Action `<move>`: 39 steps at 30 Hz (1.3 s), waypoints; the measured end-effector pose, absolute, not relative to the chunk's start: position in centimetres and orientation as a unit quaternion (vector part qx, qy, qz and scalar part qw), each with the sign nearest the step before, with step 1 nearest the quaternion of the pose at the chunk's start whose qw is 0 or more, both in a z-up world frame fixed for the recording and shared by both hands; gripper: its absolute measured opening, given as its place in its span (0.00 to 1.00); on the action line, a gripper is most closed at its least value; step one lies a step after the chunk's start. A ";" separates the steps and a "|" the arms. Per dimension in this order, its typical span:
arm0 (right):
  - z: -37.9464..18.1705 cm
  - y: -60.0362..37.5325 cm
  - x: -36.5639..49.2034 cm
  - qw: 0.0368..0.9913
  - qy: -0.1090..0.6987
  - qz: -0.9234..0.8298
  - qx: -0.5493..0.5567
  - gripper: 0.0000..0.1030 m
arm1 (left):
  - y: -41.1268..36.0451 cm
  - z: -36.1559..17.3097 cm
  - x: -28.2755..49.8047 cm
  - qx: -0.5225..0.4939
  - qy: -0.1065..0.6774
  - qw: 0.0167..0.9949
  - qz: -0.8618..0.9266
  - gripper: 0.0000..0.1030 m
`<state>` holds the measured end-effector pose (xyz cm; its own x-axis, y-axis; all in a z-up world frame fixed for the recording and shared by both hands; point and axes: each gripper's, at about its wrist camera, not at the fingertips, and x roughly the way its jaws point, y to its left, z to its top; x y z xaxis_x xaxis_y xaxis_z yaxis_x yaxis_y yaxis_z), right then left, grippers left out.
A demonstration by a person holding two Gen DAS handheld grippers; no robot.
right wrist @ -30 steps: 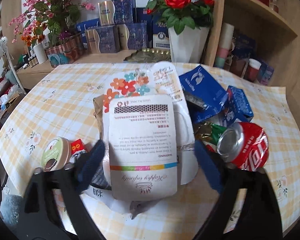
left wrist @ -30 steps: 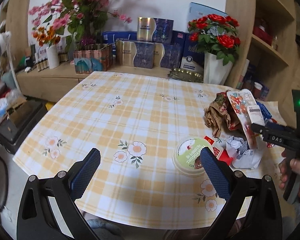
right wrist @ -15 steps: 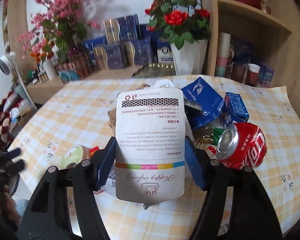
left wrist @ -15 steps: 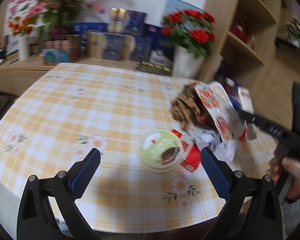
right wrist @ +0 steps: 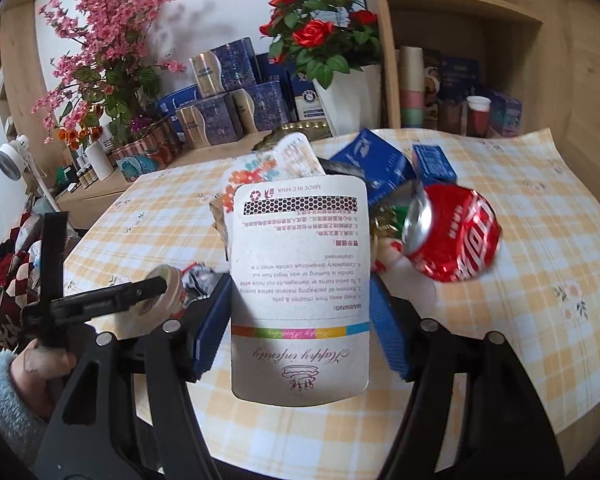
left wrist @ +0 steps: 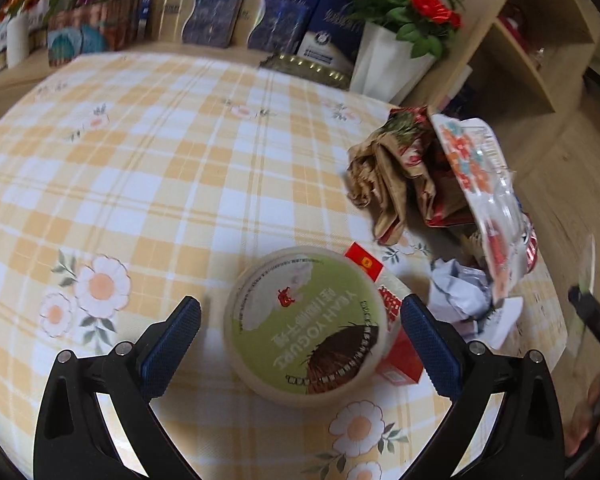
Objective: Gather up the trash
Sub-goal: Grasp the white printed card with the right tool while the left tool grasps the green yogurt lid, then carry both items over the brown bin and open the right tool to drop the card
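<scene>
Right tongs (right wrist: 300,320): pinching the candle card (right wrist: 300,284) by its two long edges, one blue pad on each side; the jaws have just been closing onto it. An edge grip suits a thin stiff sheet that gives no other purchase.
Candle card: held off the worktop (right wrist: 540,208), printed back toward the right wrist camera, its flowered plastic front (left wrist: 472,168) facing the pile in the left wrist view.
Left tongs (left wrist: 300,332): spread wide, nothing pinched, one pad on either side of the yogurt tub (left wrist: 306,324) with gaps showing. Likely lined up for a grasp across its round wall.
Yogurt tub: on the worktop, green lid up, touching a red carton (left wrist: 396,344) on its right.
Trash pile: crumpled brown paper (left wrist: 384,176), a white paper wad (left wrist: 456,292), a crushed red can (right wrist: 452,236) and blue boxes (right wrist: 376,168) crowded together near the worktop's right side, probably gathered for pickup.
Bin: none in view, so I cannot tell where the held card is bound.
Risk: the red carton touching the tub could get nudged or caught when the jaws close.
</scene>
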<state>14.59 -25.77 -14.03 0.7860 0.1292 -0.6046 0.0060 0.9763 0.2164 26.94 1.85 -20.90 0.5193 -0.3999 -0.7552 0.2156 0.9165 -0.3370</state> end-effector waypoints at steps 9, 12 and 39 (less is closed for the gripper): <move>-14.6 -25.9 12.1 0.938 0.328 0.022 0.108 0.65 | 1.2 -20.6 25.9 -0.085 0.454 0.868 -0.183 0.81; -14.6 -25.4 10.9 0.940 0.327 0.025 0.097 0.65 | 1.3 -19.3 24.6 -0.070 0.439 0.876 -0.186 0.81; -25.7 -19.3 -0.9 0.906 0.414 0.086 0.014 0.66 | 0.1 -20.0 3.1 0.018 0.382 0.889 -0.253 0.81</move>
